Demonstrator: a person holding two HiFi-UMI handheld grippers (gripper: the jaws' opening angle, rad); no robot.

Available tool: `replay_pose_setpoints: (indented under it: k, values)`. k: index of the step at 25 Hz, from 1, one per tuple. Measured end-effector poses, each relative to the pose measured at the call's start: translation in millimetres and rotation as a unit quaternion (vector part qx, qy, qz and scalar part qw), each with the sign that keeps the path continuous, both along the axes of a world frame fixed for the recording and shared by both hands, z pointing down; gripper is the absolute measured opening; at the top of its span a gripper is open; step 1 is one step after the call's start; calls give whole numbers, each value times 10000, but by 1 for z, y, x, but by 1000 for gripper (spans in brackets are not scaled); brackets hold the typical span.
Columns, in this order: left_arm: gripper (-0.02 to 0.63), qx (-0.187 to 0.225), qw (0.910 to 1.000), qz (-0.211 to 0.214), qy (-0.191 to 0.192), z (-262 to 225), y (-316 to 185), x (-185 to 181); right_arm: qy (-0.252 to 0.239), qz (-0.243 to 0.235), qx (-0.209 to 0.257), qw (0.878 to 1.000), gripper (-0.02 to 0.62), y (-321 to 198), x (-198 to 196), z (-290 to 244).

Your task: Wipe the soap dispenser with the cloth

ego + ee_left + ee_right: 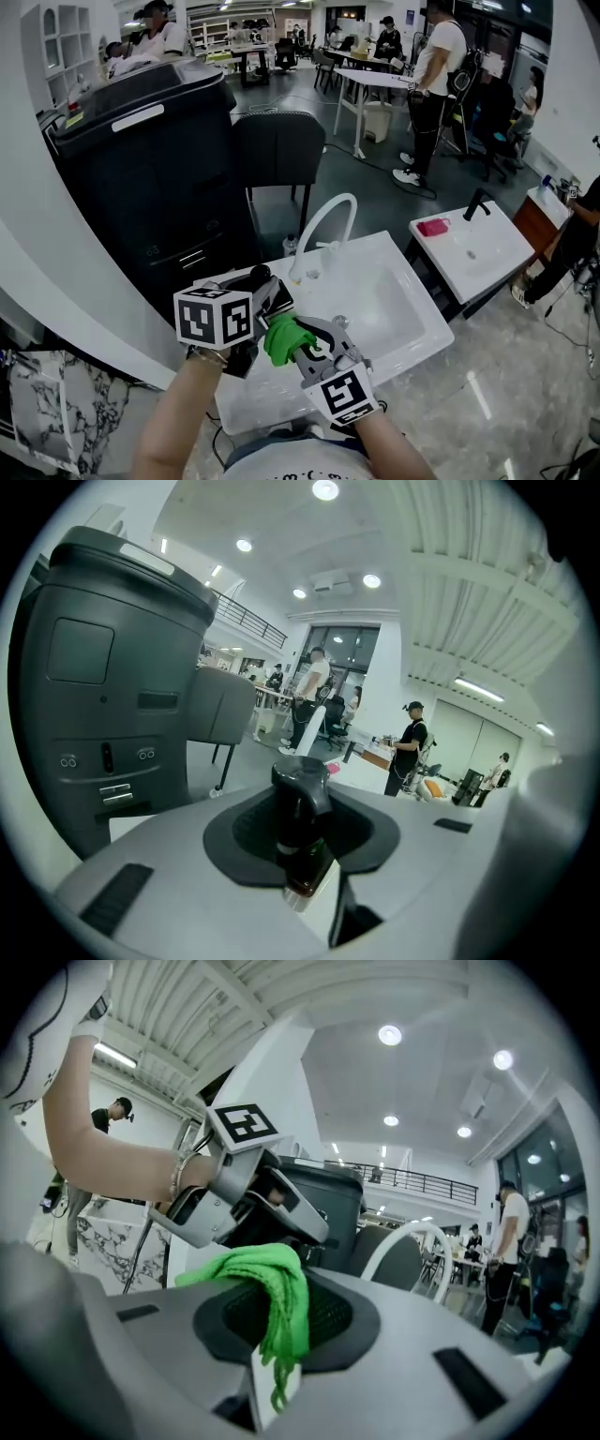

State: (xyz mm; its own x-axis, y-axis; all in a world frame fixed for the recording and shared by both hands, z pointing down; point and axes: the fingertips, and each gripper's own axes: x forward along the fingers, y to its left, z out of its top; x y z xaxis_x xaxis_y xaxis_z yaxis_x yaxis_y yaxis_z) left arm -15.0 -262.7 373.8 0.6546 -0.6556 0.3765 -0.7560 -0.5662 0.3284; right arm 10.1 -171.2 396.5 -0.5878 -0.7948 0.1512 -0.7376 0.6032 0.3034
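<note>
Over a white sink (412, 323), the left gripper (264, 294), on a forearm reaching in from the lower left and tipped slightly down, has its jaws part-closed around a dark soap dispenser (302, 822), lifted off the counter with its pump head upright. Just beside it, the green cloth (272, 1283) hangs pinched in the closed jaws of the right gripper (298, 343), which angles in from the lower right. Wiping looks under way or about to start; contact between cloth and bottle cannot be confirmed, nor how much is cleaned.
</note>
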Motion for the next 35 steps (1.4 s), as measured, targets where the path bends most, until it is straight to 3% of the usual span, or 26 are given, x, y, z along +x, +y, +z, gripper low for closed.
replay_pose_setpoints:
  k: [4, 8, 12, 18, 23, 26, 30, 33, 35]
  values:
    - [107, 35, 10000, 39, -46, -2, 1, 4, 431, 103, 174, 9989, 64, -12, -12, 3]
    - [107, 202, 9996, 100, -147, -6, 1, 2, 493, 140, -50, 9987, 64, -19, -17, 16]
    - [107, 701, 9965, 448, -78, -20, 6, 3, 617, 269, -362, 9971, 64, -21, -10, 36]
    - [107, 1464, 9845, 964, 99, -42, 15, 5, 571, 444, -635, 9954, 64, -23, 6, 50]
    - [107, 1974, 9680, 1545, -134, -45, 18, 3, 167, -609, -480, 9968, 64, 1, 14, 32]
    - [107, 2233, 9487, 2220, -288, -41, 24, 0, -113, -902, -398, 9951, 64, 2, 29, 16]
    - [107, 2180, 9254, 3100, -60, -38, 37, -1, -629, -1539, -198, 9859, 63, 2, 33, -12]
    - [107, 2030, 9196, 3360, 138, -37, 46, 2, -1015, -2075, -94, 9729, 63, 9, 23, -29]
    - [107, 1980, 9196, 3389, 186, -37, 49, 6, -1002, -2133, 12, 9718, 63, 8, 14, -30]
